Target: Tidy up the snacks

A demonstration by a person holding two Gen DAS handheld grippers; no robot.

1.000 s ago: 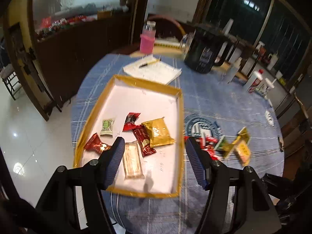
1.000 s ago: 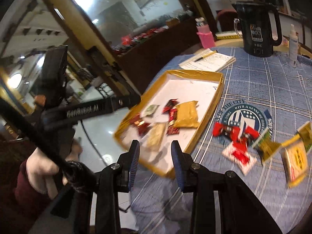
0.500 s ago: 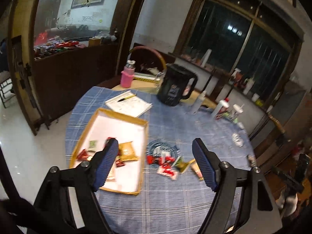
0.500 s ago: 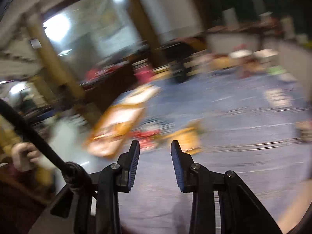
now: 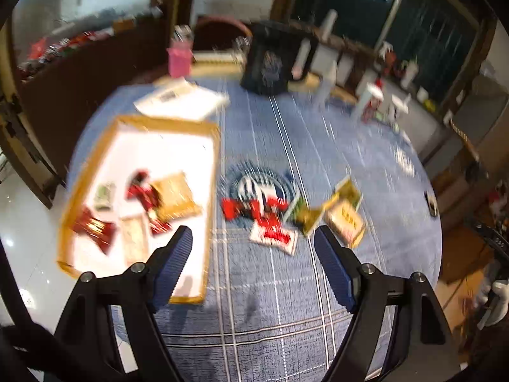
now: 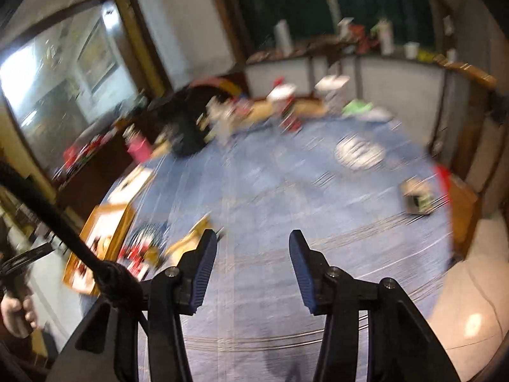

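Observation:
A gold-rimmed white tray point(image 5: 216, 165) lies on the left of the blue checked tablecloth and holds several snack packets, among them a gold one point(image 5: 176, 195) and red ones point(image 5: 144, 191). Loose snacks lie right of it: red packets point(image 5: 270, 219), a green-gold packet point(image 5: 305, 213) and a yellow packet point(image 5: 346, 222). My left gripper point(image 5: 253, 248) is open and empty, above the cloth in front of the loose snacks. My right gripper point(image 6: 253, 251) is open and empty over bare cloth; the tray point(image 6: 119, 219) and loose snacks point(image 6: 140, 251) sit at its lower left. Both views are blurred.
A white notepad point(image 5: 181, 100), pink cup point(image 5: 179, 60), black jug point(image 5: 268, 63) and bottles point(image 5: 369, 102) stand at the table's far side. A small box point(image 6: 416, 197) lies near the right table edge. A hand point(image 6: 14, 312) shows at lower left.
Both grippers swung fast. The left one came back down toward the table, over the loose snacks. The right one panned right and its jaws opened wider.

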